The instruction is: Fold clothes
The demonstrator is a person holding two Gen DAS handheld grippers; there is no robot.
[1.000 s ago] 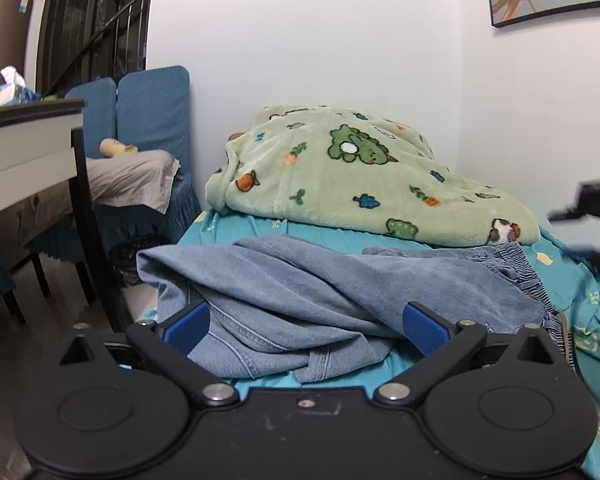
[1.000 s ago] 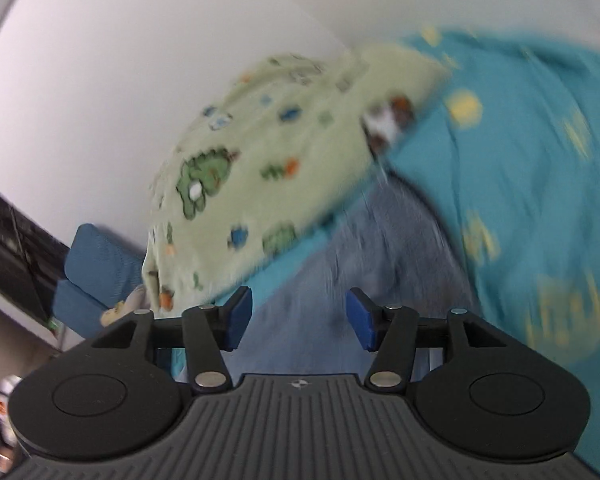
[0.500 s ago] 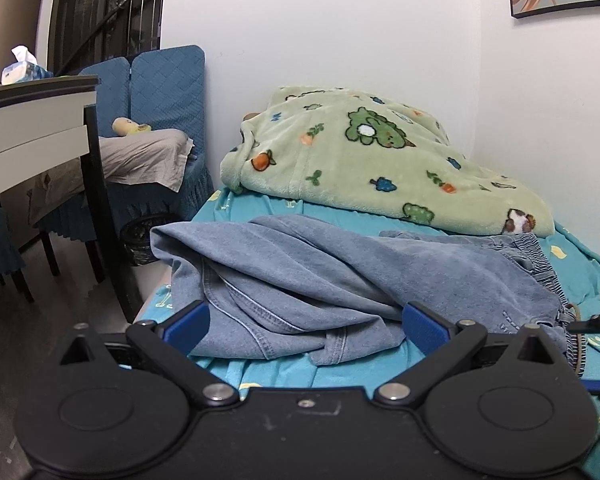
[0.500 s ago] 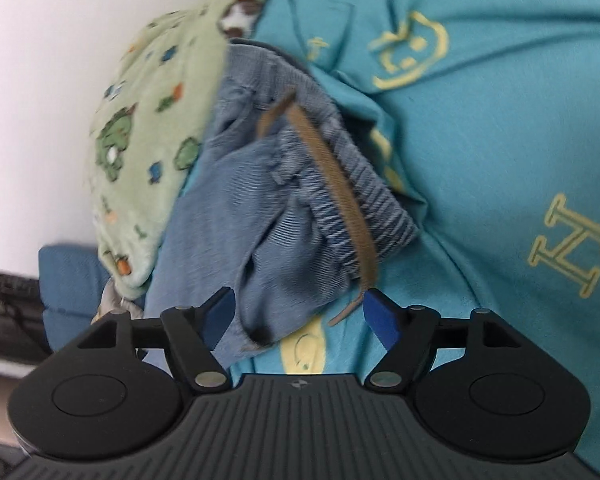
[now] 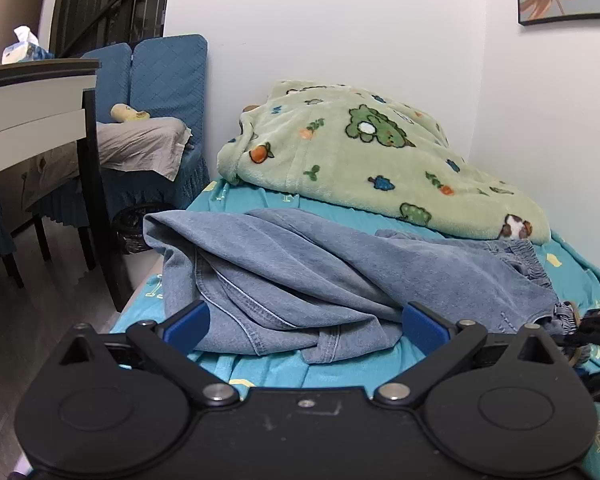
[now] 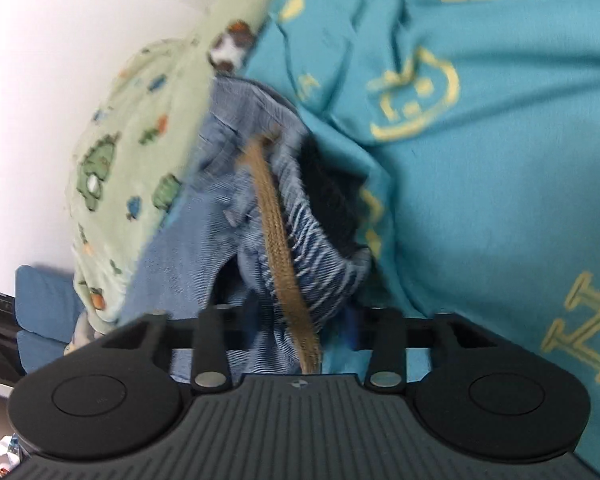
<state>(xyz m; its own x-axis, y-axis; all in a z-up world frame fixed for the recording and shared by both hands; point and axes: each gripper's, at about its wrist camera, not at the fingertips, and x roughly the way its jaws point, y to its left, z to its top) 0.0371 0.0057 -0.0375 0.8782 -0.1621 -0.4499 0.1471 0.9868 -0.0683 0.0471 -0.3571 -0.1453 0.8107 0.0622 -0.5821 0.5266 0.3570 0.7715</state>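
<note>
- A crumpled pair of faded blue denim trousers [image 5: 300,272] lies in a heap across a teal bedsheet printed with yellow letters and faces [image 6: 500,160], its legs bunched and overlapping toward the left edge of the bed.
- The gathered elastic waistband [image 6: 312,248] sits at the right end of the heap, with a flat tan woven drawstring [image 6: 276,216] trailing over it.
- The right gripper [image 6: 296,320] is closing, the waistband and drawstring between its jaws; the blurred wrist view does not show whether the pads press the cloth.
- The left gripper [image 5: 304,320] hovers with its blue-padded jaws spread wide just before the near hem, holding nothing.
- A pale green fleece blanket with cartoon dinosaurs [image 5: 360,160] is piled behind the trousers against the white wall.
- Blue quilted chairs [image 5: 160,76] stand beside the bed.
</note>
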